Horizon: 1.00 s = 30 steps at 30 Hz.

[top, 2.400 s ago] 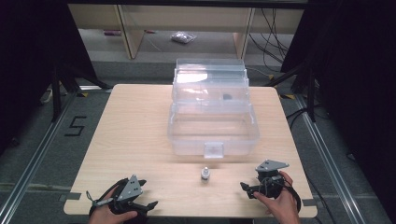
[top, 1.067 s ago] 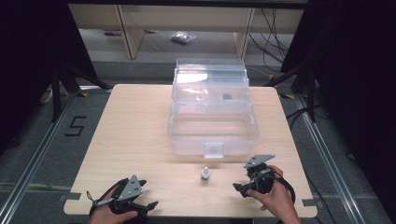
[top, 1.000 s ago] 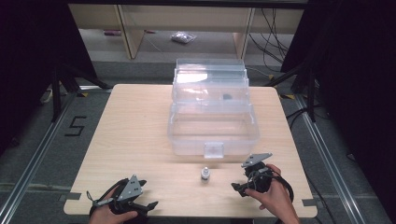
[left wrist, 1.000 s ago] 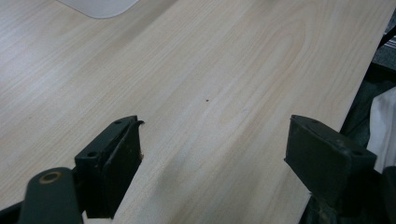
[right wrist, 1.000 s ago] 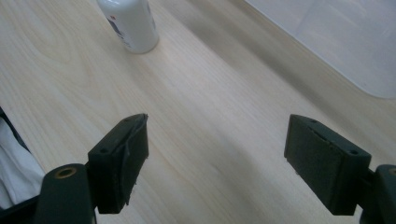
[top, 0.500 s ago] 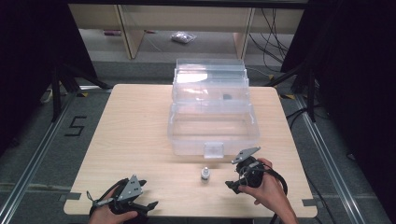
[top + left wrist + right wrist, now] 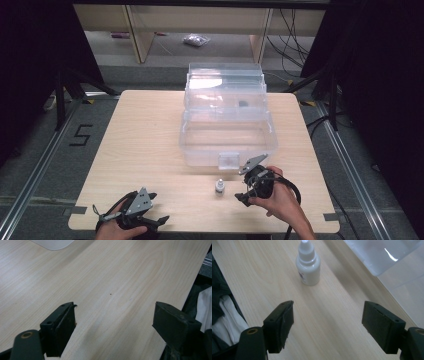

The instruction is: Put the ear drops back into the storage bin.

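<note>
Now the small white dropper bottle (image 7: 219,187) stands upright on the light wooden tabletop (image 7: 145,140), near the front edge and a little right of the middle, just in front of the clear plastic box (image 7: 227,127). It is apart from the box and touches neither pair of tongs. In the right gripper view the bottle (image 7: 308,263) sits ahead of the jaws and toward their left side, with bare wood between it and them, and a corner of the clear box (image 7: 384,255) shows at the upper right.

The right tongs (image 7: 243,194) are held in the person's right hand (image 7: 277,200) just to the right of the bottle, pointing toward it. Their jaws have just been closing a little, yet they stand wide apart with nothing between them but wood.

The left tongs (image 7: 159,220) lie low at the near left corner of the tabletop, in the person's left hand (image 7: 117,230), well apart from the bottle. Their jaws are released too, spread wide over bare wood in the left gripper view (image 7: 113,320).

The box stands in the middle of the tabletop with its lid raised at the far side and a small latch on its near wall.
</note>
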{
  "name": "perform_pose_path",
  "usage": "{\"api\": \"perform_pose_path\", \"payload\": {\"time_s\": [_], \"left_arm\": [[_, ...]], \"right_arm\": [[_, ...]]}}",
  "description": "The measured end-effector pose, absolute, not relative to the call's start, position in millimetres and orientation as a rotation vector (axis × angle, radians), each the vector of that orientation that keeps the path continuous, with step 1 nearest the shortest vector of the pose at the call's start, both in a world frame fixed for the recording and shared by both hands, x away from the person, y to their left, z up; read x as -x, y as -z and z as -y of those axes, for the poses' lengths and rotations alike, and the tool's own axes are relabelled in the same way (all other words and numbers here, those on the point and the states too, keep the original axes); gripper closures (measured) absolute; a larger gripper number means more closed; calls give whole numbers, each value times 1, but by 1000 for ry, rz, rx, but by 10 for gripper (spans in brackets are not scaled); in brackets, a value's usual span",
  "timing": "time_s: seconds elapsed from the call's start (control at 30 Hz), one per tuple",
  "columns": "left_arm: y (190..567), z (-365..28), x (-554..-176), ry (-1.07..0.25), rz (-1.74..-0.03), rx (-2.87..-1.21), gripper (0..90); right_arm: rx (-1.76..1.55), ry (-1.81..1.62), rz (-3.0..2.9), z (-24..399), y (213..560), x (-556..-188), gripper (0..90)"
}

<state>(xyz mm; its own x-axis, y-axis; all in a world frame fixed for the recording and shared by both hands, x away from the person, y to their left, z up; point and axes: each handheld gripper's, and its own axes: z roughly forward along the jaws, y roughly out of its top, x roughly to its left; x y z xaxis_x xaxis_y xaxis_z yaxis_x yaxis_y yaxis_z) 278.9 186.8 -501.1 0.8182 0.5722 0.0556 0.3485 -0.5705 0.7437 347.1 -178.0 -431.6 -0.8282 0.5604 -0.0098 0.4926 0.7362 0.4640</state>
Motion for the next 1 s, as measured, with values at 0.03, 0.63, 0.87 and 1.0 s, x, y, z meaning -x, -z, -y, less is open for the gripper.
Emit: {"api": "perform_pose_path", "payload": {"time_s": [0.03, 0.63, 0.87, 1.0], "left_arm": [[501, -187, -279, -378, -672, -2238, 178], [500, -187, -279, -379, -664, -2243, 178], [500, -187, -278, -375, -668, -2230, 178], [500, -187, -278, -374, -667, -2232, 178]], "right_arm": [[-852, -670, -2788, 176, 431, -347, 274], [-665, -543, -2874, 138, 430, -360, 374], [-605, -490, -2898, 122, 431, -364, 387], [-585, -463, -2911, 114, 433, -368, 394]]}}
